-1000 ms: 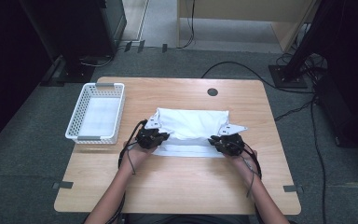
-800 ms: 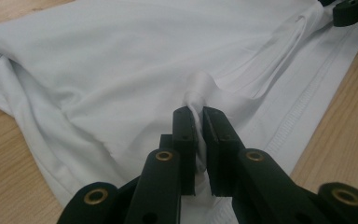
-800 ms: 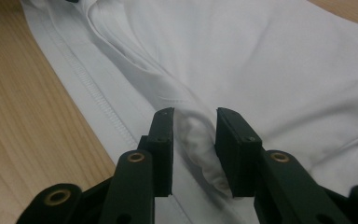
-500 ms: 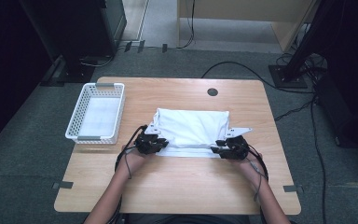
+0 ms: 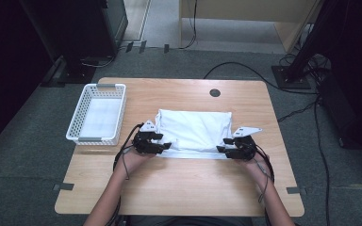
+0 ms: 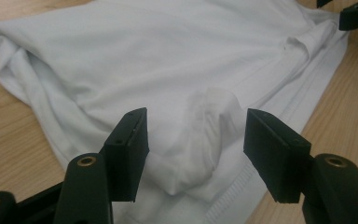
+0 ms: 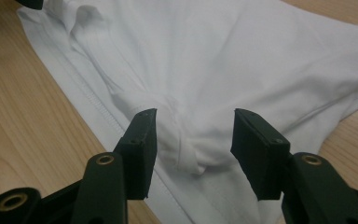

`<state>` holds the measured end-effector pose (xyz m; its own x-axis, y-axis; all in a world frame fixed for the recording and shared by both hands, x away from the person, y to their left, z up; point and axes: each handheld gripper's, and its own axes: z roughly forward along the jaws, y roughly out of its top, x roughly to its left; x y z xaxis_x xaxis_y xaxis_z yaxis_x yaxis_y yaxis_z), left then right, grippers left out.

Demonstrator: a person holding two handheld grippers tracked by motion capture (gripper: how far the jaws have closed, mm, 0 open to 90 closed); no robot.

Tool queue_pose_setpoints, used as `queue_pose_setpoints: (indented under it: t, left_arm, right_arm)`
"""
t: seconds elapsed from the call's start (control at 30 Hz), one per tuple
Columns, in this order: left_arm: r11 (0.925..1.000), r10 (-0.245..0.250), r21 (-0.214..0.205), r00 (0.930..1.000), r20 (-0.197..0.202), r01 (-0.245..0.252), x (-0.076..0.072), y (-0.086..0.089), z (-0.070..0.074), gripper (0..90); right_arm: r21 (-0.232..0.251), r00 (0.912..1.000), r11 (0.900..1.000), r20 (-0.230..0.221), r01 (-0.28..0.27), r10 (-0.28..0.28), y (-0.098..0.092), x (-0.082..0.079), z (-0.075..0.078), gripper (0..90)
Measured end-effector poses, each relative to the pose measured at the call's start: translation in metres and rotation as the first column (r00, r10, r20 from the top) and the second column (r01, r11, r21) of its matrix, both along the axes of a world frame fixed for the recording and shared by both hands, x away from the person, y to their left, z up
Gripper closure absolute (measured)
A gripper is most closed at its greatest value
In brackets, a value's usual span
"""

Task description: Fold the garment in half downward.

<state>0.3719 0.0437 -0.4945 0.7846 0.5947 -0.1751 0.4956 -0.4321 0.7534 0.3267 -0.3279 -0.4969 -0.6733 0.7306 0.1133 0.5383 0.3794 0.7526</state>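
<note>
Grippers (image 5: 195, 147) over wooden table (image 5: 184, 188)

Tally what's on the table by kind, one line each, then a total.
White garment: 1
White basket: 1
Grippers: 2, left gripper, right gripper
Total: 4

Folded cloth lying mid-table, basket sitting at its nine o'clock

The folded white cloth garment (image 5: 194, 131) is lying at the centre of the light wooden table (image 5: 179, 188). The white plastic mesh basket (image 5: 97, 120) is sitting at nine o'clock, apart from it. The round black cable grommet (image 5: 215, 92) is sitting at twelve o'clock, toward the far edge.
</note>
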Motion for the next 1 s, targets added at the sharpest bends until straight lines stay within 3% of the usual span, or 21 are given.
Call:
queue_pose_setpoints:
  t: [0.33, 0.57, 0.87, 1.0]
  left_arm:
    - [0.9973, 0.050, 0.052, 0.9983, 0.030, -0.051, 0.007, 0.002, -0.001, 29.9]
    - [0.9934, 0.082, 0.074, 0.9933, 0.082, -0.088, 0.012, -0.001, -0.001, 21.6]
    - [0.9916, 0.115, 0.052, 0.9915, 0.059, -0.119, 0.023, 0.003, -0.001, 21.6]
    - [0.9885, 0.123, 0.082, 0.9904, 0.063, -0.128, 0.025, 0.003, -0.005, 21.6]
  right_arm:
    - [0.000, 0.9979, 0.9984, 0.032, 0.057, -0.057, 0.000, 0.004, 0.000, 36.2]
    - [0.009, 0.9933, 0.9944, 0.048, 0.105, -0.105, -0.001, 0.009, -0.002, 30.9]
    - [0.007, 0.9924, 0.9931, 0.037, 0.117, -0.117, 0.002, 0.011, -0.007, 29.4]
    - [-0.012, 0.9923, 0.9926, 0.028, 0.121, -0.121, 0.004, 0.013, -0.014, 28.9]
